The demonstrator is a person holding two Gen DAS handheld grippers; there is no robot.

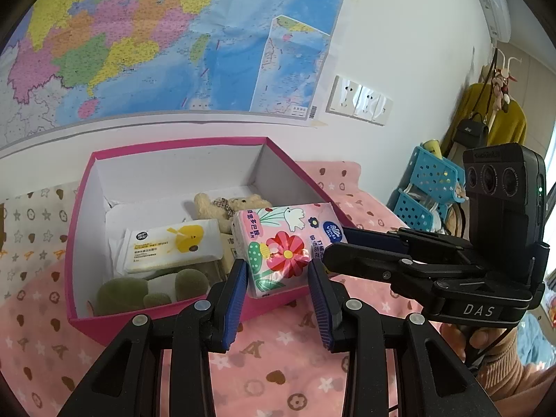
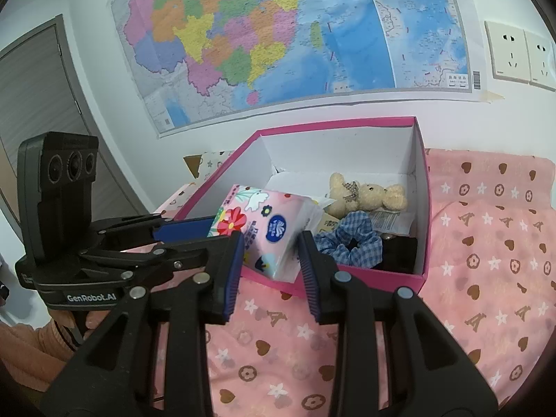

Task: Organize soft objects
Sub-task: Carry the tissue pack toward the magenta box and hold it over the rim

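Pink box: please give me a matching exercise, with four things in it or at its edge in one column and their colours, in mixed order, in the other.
Things:
1. teddy bear
2. scrunchie
3. tissue pack
4. wipes pack

Colours:
A. white and yellow
B. pink with flowers
C. cream
D. blue checked

Pairs: 1-C, 2-D, 3-B, 4-A

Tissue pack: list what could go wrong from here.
1. The tissue pack hangs tilted over the front wall of the box; released now, it may tip out onto the cloth.
2. Both the left gripper and the right gripper seem to pinch it; pulling apart could tear the wrapper.
3. Pushed straight in, it may squash the scrunchie or the bear.
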